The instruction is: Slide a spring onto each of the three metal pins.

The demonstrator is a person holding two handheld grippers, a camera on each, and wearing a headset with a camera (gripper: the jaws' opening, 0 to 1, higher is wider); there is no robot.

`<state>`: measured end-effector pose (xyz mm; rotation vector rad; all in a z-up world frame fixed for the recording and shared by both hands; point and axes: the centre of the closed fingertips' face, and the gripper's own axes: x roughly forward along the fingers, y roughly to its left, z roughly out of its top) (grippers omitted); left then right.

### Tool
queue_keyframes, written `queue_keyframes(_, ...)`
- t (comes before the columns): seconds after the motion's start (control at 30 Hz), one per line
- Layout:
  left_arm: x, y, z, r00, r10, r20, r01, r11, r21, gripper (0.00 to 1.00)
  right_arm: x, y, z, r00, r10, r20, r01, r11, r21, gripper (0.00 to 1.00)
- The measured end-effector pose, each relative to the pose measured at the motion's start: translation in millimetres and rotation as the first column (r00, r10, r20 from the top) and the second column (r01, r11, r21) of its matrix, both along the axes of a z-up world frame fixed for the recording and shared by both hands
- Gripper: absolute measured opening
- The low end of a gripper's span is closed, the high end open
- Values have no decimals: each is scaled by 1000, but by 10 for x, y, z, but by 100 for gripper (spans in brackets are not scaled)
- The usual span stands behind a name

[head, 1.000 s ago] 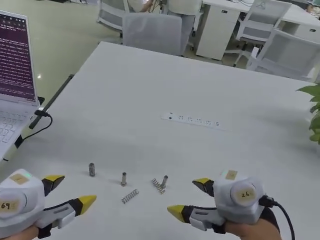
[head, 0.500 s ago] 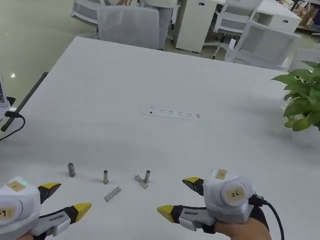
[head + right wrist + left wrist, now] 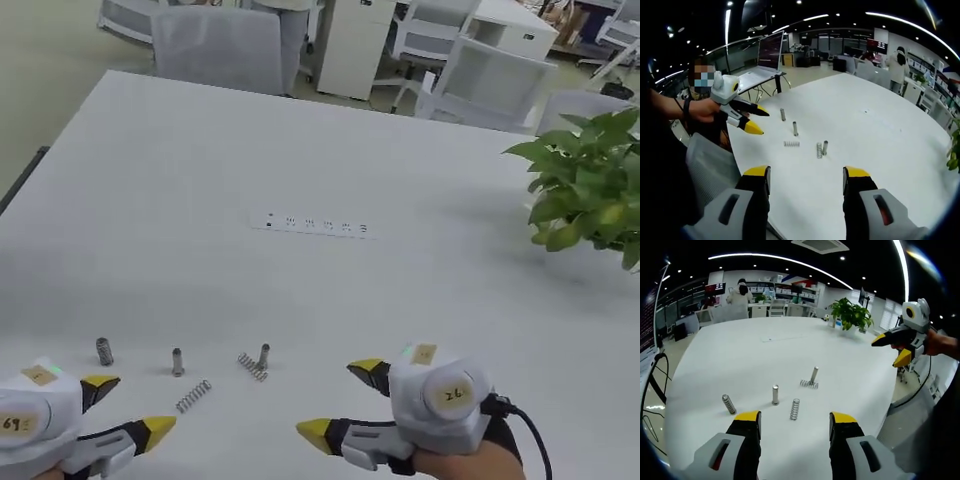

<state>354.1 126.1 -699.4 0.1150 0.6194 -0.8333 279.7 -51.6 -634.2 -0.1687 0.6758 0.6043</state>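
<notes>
Three short metal pins stand in a row near the white table's front edge. The left pin (image 3: 104,351) (image 3: 728,404) carries a spring. The middle pin (image 3: 177,361) (image 3: 775,394) is bare. A spring (image 3: 252,366) (image 3: 808,384) lies against the foot of the right pin (image 3: 264,355) (image 3: 813,375). Another loose spring (image 3: 194,395) (image 3: 795,409) lies flat in front of the row. My left gripper (image 3: 130,405) (image 3: 795,417) hovers open just short of that loose spring. My right gripper (image 3: 338,400) (image 3: 807,175) is open and empty, right of the pins.
A white power strip (image 3: 310,224) lies mid-table. At the table's right side is a green plant (image 3: 585,185). An open laptop (image 3: 771,50) sits off to the left. Office chairs (image 3: 222,45) and desks lie beyond the far edge.
The head camera has swung right, so the laptop left the picture and the plant came in. Pins and springs lie as before. Both grippers stay open in about the same places.
</notes>
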Motion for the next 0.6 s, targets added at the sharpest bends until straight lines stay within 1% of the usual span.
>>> queue_keyframes(0.03, 3, -6, -16, 1000, -1, -3, 1, 1000, 2, 49, -4, -4, 1, 1000, -2, 0, 2, 1000, 0, 57)
queue_keyframes(0.2, 41, -93, -186, 999, -22, -34, 22, 1000, 16, 45, -36, -37, 18, 1000, -15, -4, 15, 1000, 1, 57)
queue_keyframes(0.23, 47, -116, -231, 999, -27, -44, 28, 999, 19, 44, -41, -54, 24, 1000, -19, -4, 19, 1000, 1, 56)
queue_keyframes(0.43, 109, -229, -409, 997, -36, -66, 38, 999, 35, 39, -54, -150, 23, 999, -39, -6, 39, 999, -3, 56)
queue_keyframes(0.47, 119, -252, -450, 997, -37, -75, 40, 999, 35, 38, -59, -163, 21, 999, -42, -8, 42, 999, -3, 56)
queue_keyframes(0.53, 126, -290, -497, 996, -39, -83, 42, 998, 40, 37, -70, -178, 16, 999, -46, -11, 46, 999, -4, 55)
queue_keyframes(0.6, 145, -309, -534, 996, -39, -85, 43, 998, 46, 34, -75, -188, 13, 999, -48, -11, 48, 999, -5, 55)
